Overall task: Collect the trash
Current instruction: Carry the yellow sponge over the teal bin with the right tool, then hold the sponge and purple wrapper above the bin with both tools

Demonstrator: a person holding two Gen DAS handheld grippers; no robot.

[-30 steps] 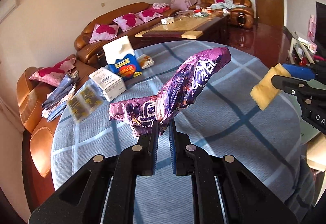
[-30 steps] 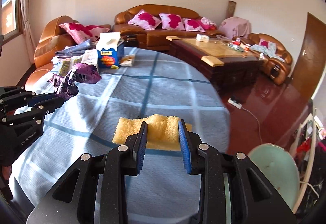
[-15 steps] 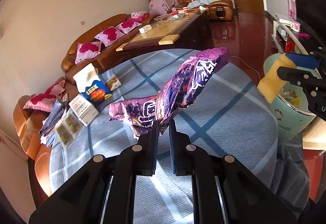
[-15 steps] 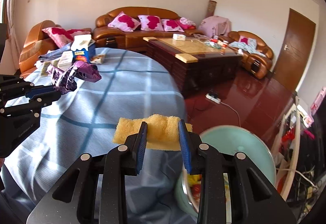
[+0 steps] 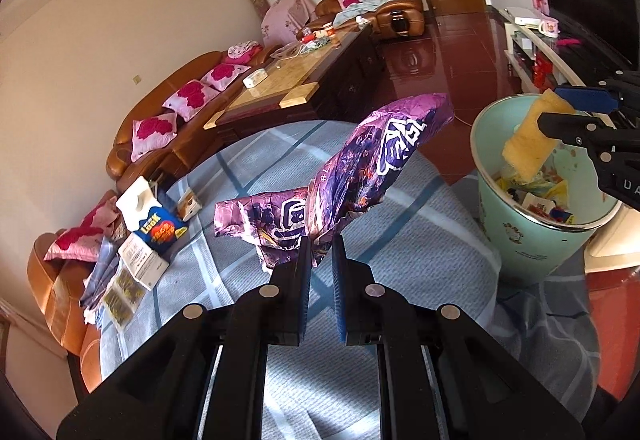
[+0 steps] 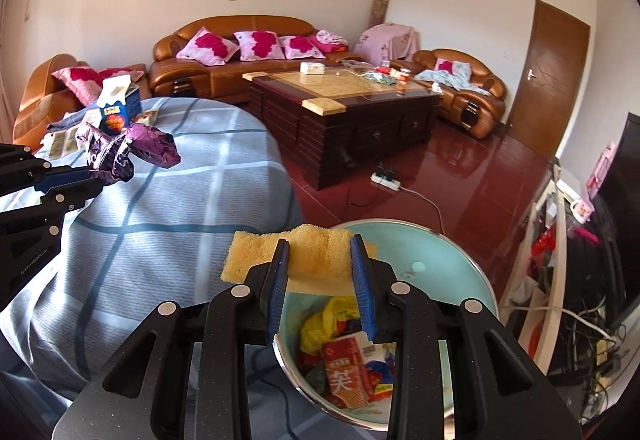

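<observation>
My left gripper [image 5: 321, 246] is shut on a crumpled purple snack wrapper [image 5: 360, 167] and holds it above the blue checked tablecloth [image 5: 420, 224]. The wrapper also shows in the right wrist view [image 6: 124, 151]. My right gripper [image 6: 320, 252] is shut on a yellow sponge [image 6: 316, 260] and holds it over the rim of a pale green trash bin [image 6: 452, 264] with wrappers and cartons inside. In the left wrist view the sponge [image 5: 528, 143] hangs over the bin [image 5: 532, 240] at the right, beside the table edge.
A blue and white carton [image 5: 154, 224], a white box [image 5: 142, 264] and small packets lie at the table's far left. Brown sofas [image 6: 240, 59], a dark coffee table [image 6: 344, 111], a power strip [image 6: 386, 179] on the red floor and a cluttered shelf [image 6: 560, 240] surround the table.
Both grippers have moved right toward the trash bin. The sponge has gone from over the table edge to over the bin's opening. The wrapper stays gripped.
</observation>
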